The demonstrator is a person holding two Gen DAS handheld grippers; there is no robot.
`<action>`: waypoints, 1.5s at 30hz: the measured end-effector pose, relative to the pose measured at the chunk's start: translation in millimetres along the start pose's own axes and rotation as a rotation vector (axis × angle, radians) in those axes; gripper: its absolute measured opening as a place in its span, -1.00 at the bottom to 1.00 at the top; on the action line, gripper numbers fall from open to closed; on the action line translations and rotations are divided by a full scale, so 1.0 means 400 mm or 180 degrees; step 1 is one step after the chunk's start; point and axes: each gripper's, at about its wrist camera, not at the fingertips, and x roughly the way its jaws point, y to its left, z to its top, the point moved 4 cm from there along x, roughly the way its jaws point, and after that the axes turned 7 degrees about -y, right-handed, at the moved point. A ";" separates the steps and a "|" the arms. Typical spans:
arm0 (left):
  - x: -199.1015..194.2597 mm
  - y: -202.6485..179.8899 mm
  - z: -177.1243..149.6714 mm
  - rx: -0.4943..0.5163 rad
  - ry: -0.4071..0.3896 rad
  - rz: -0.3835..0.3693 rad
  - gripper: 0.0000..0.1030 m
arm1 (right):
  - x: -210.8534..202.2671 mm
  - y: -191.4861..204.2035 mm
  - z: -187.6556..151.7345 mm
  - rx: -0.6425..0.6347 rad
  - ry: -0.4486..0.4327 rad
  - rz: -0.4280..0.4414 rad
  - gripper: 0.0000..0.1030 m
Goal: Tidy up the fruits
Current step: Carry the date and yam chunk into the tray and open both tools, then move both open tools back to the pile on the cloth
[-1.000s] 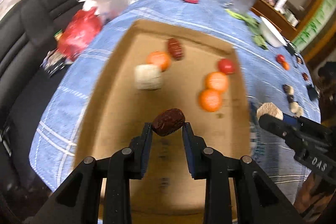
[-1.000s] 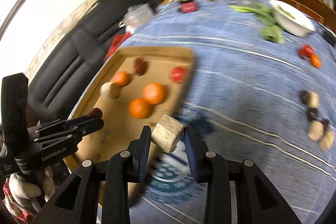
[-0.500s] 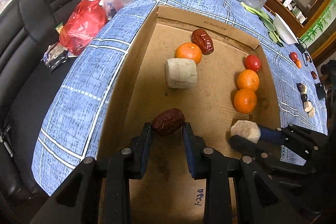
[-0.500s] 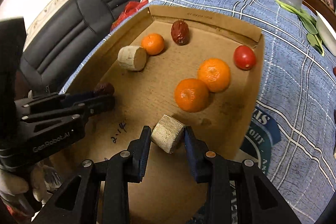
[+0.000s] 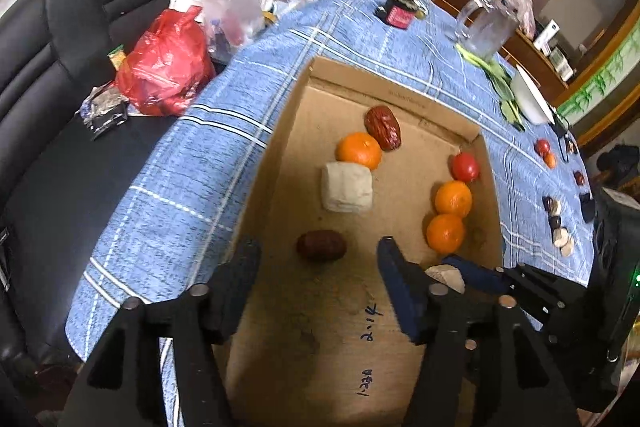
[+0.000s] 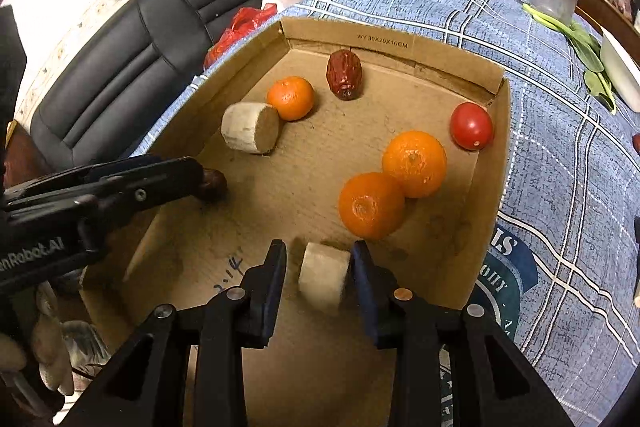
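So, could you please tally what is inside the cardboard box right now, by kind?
Oranges: 3
Red dates: 2
Beige cylinder pieces: 2
Red tomato: 1
Total: 8 in the cardboard box

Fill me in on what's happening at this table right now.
A person with a handheld claw in each hand is sorting fruit into a shallow cardboard box on a blue plaid tablecloth. The left claw is open, with a dark red date lying on the box floor between its fingers. The right claw has a pale beige cylinder between its fingers, seemingly just let go. Three oranges, a tomato, another date and another cylinder already lie inside.
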 end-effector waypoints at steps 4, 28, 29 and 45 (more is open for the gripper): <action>-0.027 0.006 0.004 -0.0083 -0.0040 0.0066 0.37 | -0.033 -0.009 0.008 0.0074 -0.0121 0.0010 -0.06; -0.087 -0.328 -0.102 0.0131 -0.0083 -0.0343 0.37 | -0.296 -0.321 -0.153 0.0738 -0.0401 -0.0328 0.00; -0.077 -0.348 -0.108 0.0144 -0.0048 -0.0390 0.37 | -0.306 -0.350 -0.162 0.0787 -0.0410 -0.0375 0.00; 0.076 -0.715 -0.258 0.0745 0.0554 -0.0860 0.37 | -0.492 -0.743 -0.427 0.1896 -0.0474 -0.0970 -0.01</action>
